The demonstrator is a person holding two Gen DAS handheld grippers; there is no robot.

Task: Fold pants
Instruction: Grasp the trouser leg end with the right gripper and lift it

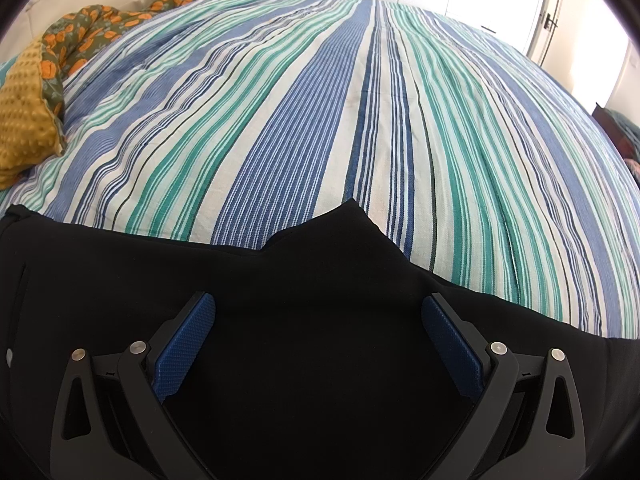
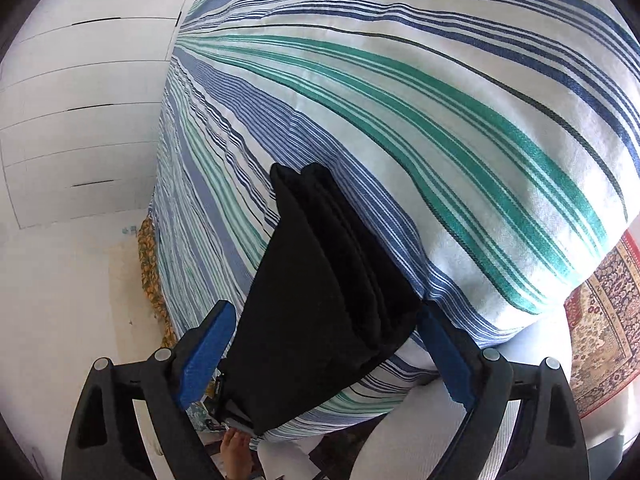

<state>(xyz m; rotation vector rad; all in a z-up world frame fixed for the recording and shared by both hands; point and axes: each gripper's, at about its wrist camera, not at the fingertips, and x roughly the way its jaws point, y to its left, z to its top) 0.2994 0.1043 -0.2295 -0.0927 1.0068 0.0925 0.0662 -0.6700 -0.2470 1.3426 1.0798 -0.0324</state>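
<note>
Two grippers, left gripper (image 1: 318,316) and right gripper (image 2: 326,330), jaws wide, holding nothing. Black pants (image 2: 320,280) soft, limp, multi-layered on bed (image 1: 360,120); you pinch all layers at near edge.

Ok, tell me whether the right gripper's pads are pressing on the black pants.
Cannot tell. In the right wrist view the right gripper stands wide around the folded black pants; the fabric edges run right beside both blue pads, with no plain gap or contact.

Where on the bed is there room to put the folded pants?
The striped cover is bare across its whole middle and far side, from the black pants up to the white wall. The only crowded spot is the far left corner, where an orange-flowered blanket and a mustard one lie bunched.
</note>
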